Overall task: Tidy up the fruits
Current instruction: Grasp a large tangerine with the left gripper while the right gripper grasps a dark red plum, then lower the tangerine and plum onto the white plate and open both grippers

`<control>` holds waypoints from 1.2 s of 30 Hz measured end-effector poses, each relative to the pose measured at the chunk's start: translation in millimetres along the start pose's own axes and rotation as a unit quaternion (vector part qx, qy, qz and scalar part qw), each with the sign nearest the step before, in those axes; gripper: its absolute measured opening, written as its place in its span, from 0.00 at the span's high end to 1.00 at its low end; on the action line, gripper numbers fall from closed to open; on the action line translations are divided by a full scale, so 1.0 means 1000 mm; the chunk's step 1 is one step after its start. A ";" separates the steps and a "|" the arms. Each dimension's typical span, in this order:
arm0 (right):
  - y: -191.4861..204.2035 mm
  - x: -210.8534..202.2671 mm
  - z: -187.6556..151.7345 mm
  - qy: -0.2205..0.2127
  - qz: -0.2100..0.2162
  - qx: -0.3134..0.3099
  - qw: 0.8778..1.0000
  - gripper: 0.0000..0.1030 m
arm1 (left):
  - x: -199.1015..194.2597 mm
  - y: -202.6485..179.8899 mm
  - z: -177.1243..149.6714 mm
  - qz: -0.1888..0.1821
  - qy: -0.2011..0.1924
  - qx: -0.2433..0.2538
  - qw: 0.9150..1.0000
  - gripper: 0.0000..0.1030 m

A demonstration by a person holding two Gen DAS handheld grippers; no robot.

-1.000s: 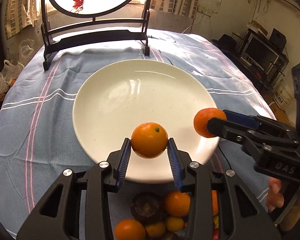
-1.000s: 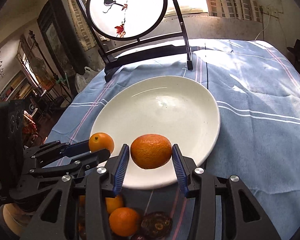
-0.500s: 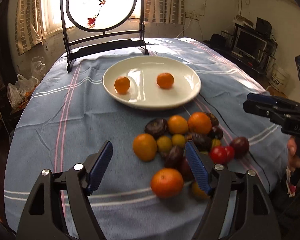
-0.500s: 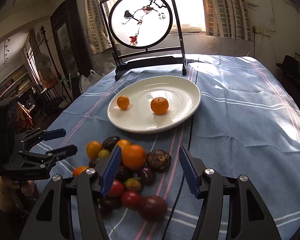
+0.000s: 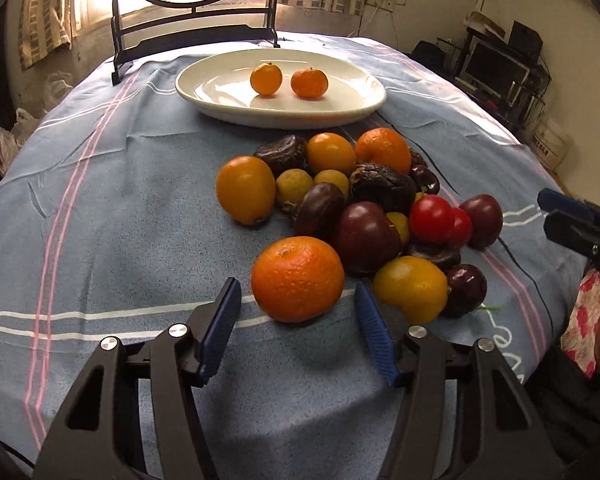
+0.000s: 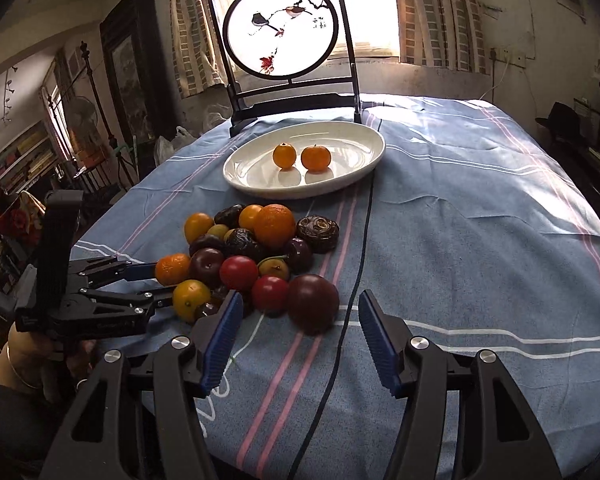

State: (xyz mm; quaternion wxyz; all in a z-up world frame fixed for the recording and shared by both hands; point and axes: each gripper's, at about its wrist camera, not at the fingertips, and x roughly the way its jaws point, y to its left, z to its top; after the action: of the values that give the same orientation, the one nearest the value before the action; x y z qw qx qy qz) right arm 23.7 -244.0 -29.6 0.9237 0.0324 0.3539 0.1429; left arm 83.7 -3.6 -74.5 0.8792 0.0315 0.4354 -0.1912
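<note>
**Both grippers at the fruit pile, nothing grasped**

The left gripper (image 5: 298, 322) has just been narrowing its jaws around a large orange (image 5: 298, 278) that sits between the blue pads (image 5: 220, 330), with a gap on each side; nothing is grasped. Just right of its right pad lies a yellow-orange fruit (image 5: 412, 288), crowding that side, and beyond it the mixed fruit pile (image 5: 364, 196). Farther ahead, the white plate (image 5: 356, 110) holds two small oranges (image 5: 266, 79).

The right gripper (image 6: 300, 340) is released, a dark plum (image 6: 313, 298) just ahead between its pads, red tomatoes (image 6: 270, 293) left of it. A black cable (image 6: 342, 328) runs through the gap between the jaws, across the blue tablecloth (image 6: 480, 220).
</note>
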 end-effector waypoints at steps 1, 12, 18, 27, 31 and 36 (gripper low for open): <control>-0.002 0.002 0.000 0.003 -0.004 -0.002 1.000 0.41 | 0.000 -0.001 0.000 -0.001 -0.002 0.003 1.000 0.60; -0.016 0.045 -0.002 0.042 0.005 0.014 0.999 0.41 | -0.043 0.002 -0.008 -0.001 -0.053 -0.006 0.999 0.60; -0.022 0.060 0.001 0.047 0.043 0.050 0.997 0.62 | -0.040 0.004 -0.011 -0.002 -0.048 -0.010 0.999 0.60; -0.029 0.032 0.002 0.019 0.053 0.059 0.997 0.62 | -0.046 0.006 -0.004 -0.005 -0.061 -0.014 0.998 0.60; -0.034 0.027 0.026 0.003 0.062 0.066 0.996 0.62 | -0.046 0.008 0.018 -0.013 -0.071 -0.011 0.997 0.60; -0.039 0.040 0.075 -0.007 0.071 0.069 0.995 0.62 | -0.033 0.012 0.066 -0.009 -0.079 -0.009 0.997 0.60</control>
State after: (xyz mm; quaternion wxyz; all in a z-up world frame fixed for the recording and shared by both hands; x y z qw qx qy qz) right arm 111.2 -266.5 -5.2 0.9092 0.1225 0.3534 0.1830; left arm 119.6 2.6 -9.8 0.9092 0.0048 0.3664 -0.1974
